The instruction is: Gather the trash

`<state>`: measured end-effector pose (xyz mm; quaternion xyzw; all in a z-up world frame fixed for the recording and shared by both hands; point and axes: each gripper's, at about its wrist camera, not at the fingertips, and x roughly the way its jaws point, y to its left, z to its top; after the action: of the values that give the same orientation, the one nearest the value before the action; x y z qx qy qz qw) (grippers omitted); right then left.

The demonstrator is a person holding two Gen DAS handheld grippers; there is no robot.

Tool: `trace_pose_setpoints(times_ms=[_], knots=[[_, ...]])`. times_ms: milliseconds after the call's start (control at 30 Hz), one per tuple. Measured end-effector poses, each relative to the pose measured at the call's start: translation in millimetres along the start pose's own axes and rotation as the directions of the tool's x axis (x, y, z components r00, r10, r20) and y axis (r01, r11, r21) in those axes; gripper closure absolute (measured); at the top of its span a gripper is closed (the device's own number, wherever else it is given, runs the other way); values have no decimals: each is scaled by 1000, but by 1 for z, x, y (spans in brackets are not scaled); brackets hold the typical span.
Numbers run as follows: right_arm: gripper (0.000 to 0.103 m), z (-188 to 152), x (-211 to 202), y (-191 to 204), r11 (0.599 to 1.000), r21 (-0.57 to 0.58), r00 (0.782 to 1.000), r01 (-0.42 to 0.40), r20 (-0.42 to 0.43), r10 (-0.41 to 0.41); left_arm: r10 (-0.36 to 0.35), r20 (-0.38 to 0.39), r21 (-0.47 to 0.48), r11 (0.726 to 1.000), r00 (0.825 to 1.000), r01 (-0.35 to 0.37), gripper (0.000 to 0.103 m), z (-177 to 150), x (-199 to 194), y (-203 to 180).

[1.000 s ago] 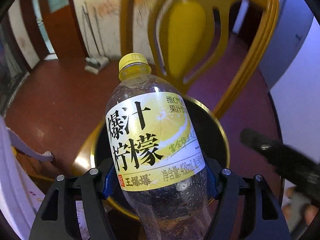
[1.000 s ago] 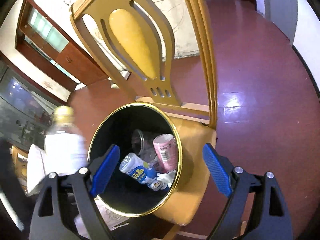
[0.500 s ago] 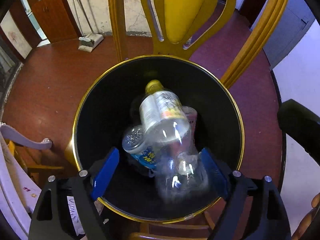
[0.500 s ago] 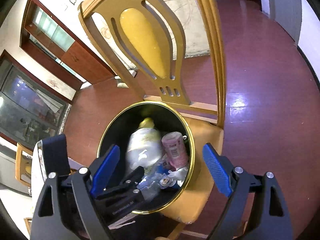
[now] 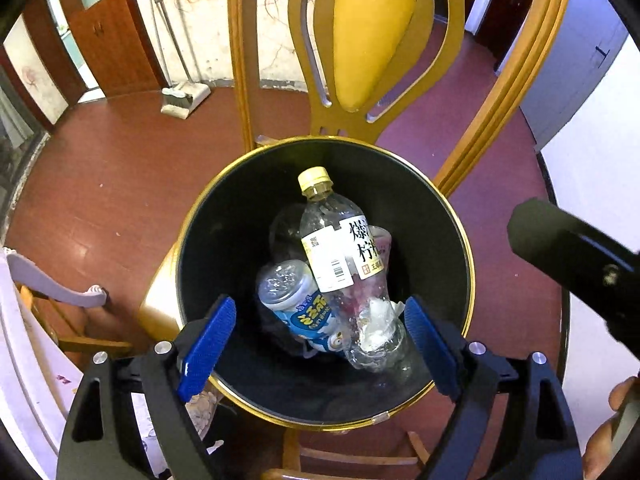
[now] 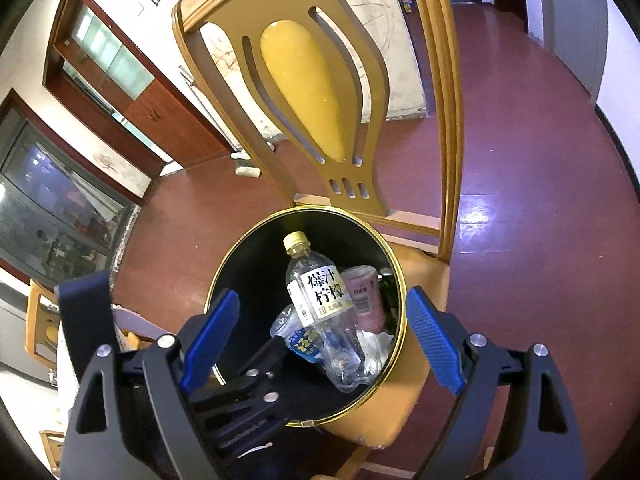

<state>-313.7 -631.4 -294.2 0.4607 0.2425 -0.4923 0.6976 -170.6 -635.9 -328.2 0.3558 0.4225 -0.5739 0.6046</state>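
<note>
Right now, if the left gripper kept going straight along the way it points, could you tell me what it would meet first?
Probably the clear lemon-drink bottle, lying on top of the trash inside the black bin. The left gripper is open and empty above the bin's mouth; depth is hard to judge.

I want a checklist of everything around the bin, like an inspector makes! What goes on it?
Surface: black bin with gold rim stands on the seat of a yellow wooden chair.
Job's things: lemon drink bottle with yellow cap lies in the bin on a blue-labelled bottle, a pink cup and crumpled white paper.
Clutter: broom head on the floor by the wall.
Grippers: left gripper above the bin, jaws open, nothing between them; right gripper open, empty.
Cables: nothing seen.
Surroundings: red-brown floor, scribbled wall, wooden cabinets.
</note>
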Motion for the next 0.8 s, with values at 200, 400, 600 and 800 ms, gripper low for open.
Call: trace_pose_setpoints(times_ms=[200, 400, 600, 800], knots=[[16, -1, -5, 9, 1000, -19, 1000, 18, 2, -18, 49, 69, -30, 998, 996, -47, 12, -10, -30, 16], [15, -8, -13, 34, 997, -70, 1000, 10, 6, -9, 93, 115, -104, 991, 989, -81, 6, -30, -60, 52], [15, -25, -17, 90, 983, -177, 999, -40, -19, 38, 170, 178, -185, 973, 969, -137, 6, -58, -105, 100], [15, -53, -26, 167, 937, -325, 992, -128, -45, 120, 282, 292, -300, 934, 914, -192, 6, -95, -176, 152]])
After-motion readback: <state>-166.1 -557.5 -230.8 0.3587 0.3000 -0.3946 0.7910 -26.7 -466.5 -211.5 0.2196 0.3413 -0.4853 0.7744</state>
